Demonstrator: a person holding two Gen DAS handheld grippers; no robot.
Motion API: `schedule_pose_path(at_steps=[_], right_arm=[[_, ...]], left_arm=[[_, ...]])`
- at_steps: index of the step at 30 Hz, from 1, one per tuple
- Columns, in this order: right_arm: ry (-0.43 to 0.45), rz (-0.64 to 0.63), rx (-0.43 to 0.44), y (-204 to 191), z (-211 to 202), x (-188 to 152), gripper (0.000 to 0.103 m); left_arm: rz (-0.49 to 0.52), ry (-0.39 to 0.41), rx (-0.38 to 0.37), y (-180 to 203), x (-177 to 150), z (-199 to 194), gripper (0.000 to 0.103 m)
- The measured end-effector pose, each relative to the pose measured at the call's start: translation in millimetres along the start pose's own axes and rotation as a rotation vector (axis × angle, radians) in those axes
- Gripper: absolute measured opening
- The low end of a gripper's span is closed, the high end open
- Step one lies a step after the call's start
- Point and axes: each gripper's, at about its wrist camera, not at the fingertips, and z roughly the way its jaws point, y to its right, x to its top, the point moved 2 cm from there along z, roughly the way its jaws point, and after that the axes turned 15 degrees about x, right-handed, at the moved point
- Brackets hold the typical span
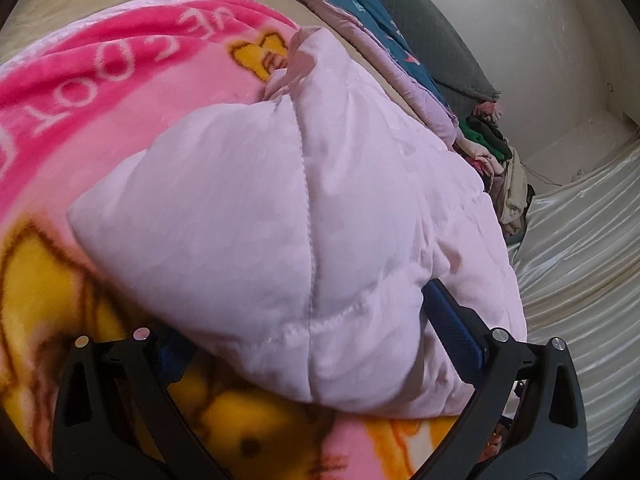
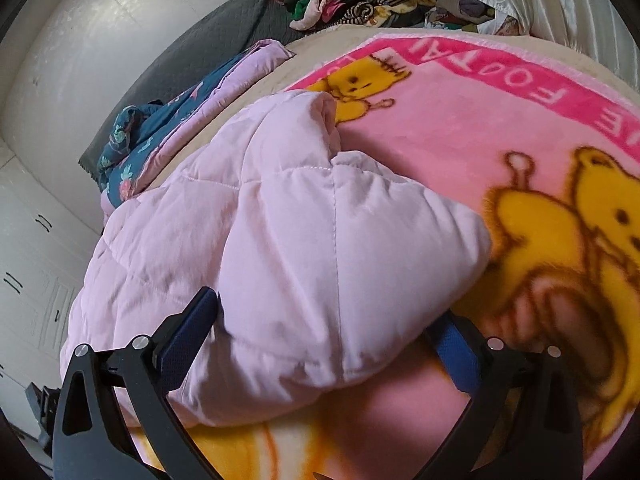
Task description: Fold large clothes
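A pale pink quilted jacket [image 1: 280, 200] lies bunched on a pink blanket with yellow bear prints [image 1: 80, 128]. My left gripper [image 1: 312, 344] is open, its blue-padded fingers [image 1: 452, 332] set wide on either side of the jacket's near edge. In the right wrist view the same jacket [image 2: 280, 232] lies on the blanket [image 2: 460, 128]. My right gripper [image 2: 320, 332] is open too, with its fingers [image 2: 188, 332] straddling the jacket's near edge. The jacket's fabric sits between the jaws of both grippers without being pinched.
A teal floral quilt with a pink lining [image 2: 168, 120] and a grey cover [image 2: 208, 44] lie at the far side. A pile of mixed clothes [image 2: 352, 0] sits beyond the blanket. White satin fabric [image 1: 580, 248] lies to the right. White cabinet doors [image 2: 32, 272] stand at left.
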Motion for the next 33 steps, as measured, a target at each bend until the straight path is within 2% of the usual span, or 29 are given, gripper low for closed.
schedule_pose_path(at_steps=[11,14,19,22,28,30,33], right_arm=[[0.016,0.027,0.044,9.9,12.2,5.2,0.099],[0.021,0.018,0.046,8.3,9.9,4.7,0.096],[0.037,-0.034,0.036,-1.1,5.7,5.4,0.079],[0.055,-0.085,0.023,-8.4,-0.6,5.3,0.065],[0.062,-0.226,-0.017,-30.4,-6.5,4.0,0.045],[0.061,-0.278,-0.033,-38.9,-8.7,3.5,0.042],[0.056,-0.338,-0.049,-47.7,-11.5,3.5,0.038]], left_arm=[[-0.007,0.025,-0.007,6.6,0.6,8.3,0.095],[0.001,0.034,-0.005,8.2,0.8,7.1,0.095],[0.011,0.046,0.003,10.3,2.1,6.0,0.094],[0.036,0.062,0.016,16.3,4.4,1.6,0.086],[0.142,0.143,0.055,35.6,4.2,-18.4,0.058],[0.18,0.167,0.07,42.8,4.3,-24.1,0.05],[0.232,0.2,0.1,52.1,1.7,-30.8,0.045]])
